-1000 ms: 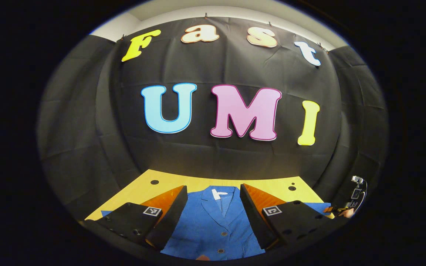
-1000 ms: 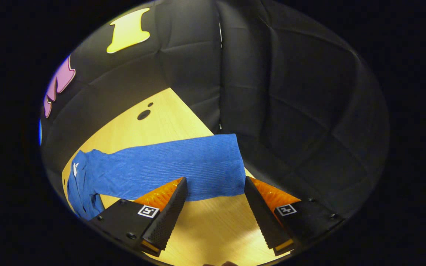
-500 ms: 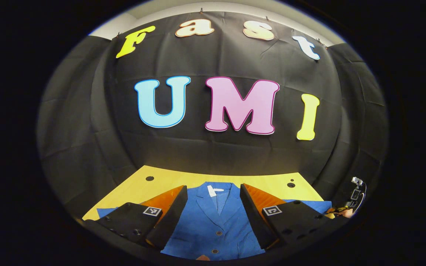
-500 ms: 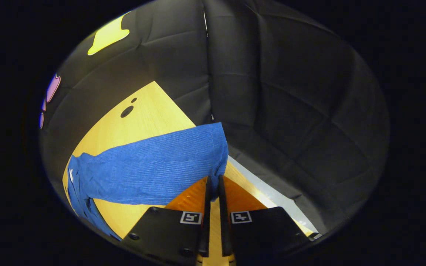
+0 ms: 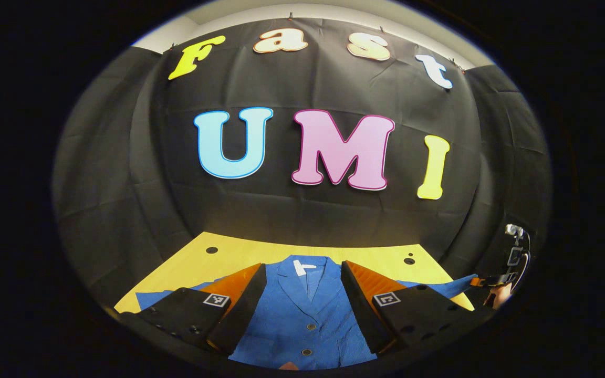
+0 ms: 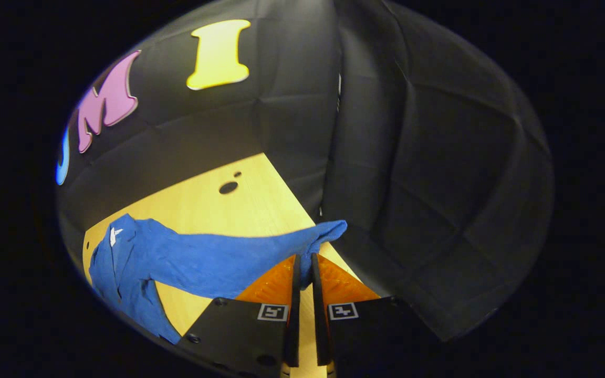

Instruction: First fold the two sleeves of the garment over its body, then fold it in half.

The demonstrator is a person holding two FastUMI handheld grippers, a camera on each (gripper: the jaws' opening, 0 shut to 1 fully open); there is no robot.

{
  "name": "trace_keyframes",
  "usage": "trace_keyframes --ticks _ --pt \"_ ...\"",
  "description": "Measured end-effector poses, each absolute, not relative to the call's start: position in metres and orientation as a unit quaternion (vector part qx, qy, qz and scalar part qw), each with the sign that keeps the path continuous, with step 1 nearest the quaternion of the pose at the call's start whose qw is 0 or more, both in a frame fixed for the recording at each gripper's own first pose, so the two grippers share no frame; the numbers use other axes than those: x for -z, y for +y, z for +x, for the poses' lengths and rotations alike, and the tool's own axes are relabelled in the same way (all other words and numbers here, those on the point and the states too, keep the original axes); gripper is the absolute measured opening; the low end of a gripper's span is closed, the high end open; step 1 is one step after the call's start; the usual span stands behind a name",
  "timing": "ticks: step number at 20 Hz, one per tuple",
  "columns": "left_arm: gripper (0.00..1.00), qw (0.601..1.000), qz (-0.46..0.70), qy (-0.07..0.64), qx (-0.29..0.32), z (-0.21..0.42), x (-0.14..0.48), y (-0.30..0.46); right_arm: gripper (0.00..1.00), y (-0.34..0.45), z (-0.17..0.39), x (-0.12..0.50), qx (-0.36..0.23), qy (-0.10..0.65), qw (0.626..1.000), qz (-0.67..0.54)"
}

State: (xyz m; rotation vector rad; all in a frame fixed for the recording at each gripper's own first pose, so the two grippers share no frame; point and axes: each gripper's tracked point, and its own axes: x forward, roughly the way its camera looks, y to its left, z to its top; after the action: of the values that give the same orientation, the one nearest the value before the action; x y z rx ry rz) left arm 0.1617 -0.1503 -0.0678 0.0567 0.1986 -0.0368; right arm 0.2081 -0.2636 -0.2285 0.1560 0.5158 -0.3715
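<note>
A blue buttoned jacket [image 5: 302, 315] lies face up on the yellow wooden table [image 5: 229, 257], collar toward the far wall. My left gripper [image 5: 302, 275] hovers open over its chest, nothing between the fingers. In the right gripper view, my right gripper [image 6: 302, 262] is shut on the cuff end of the jacket's sleeve [image 6: 218, 260], which is lifted off the table [image 6: 213, 207] and hangs in a sagging band back to the jacket's body [image 6: 118, 262]. In the left gripper view the right gripper [image 5: 512, 262] shows at the far right with the sleeve [image 5: 449, 287] raised.
Black cloth walls close in the table on the far and right sides. The tabletop has small round holes [image 6: 228, 187] near its far corners. The jacket's other sleeve [image 5: 150, 299] lies flat at the left.
My right gripper closed on the sleeve's cuff, then lifted it off the table, so the sleeve now sags in the air. The left gripper stayed open over the jacket.
</note>
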Motion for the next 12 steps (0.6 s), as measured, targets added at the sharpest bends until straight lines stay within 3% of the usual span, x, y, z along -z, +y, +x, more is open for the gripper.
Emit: trace_keyframes --ticks 8,12 --pt "0.82 0.996 0.015 0.068 0.05 0.133 0.047 -0.059 0.13 -0.129 0.196 0.084 0.145 0.136 0.98 -0.019" --pt "0.82 0.997 -0.006 0.063 0.032 0.123 0.047 0.009 0.13 -0.012 0.225 0.069 0.088 0.13 0.986 -0.063"
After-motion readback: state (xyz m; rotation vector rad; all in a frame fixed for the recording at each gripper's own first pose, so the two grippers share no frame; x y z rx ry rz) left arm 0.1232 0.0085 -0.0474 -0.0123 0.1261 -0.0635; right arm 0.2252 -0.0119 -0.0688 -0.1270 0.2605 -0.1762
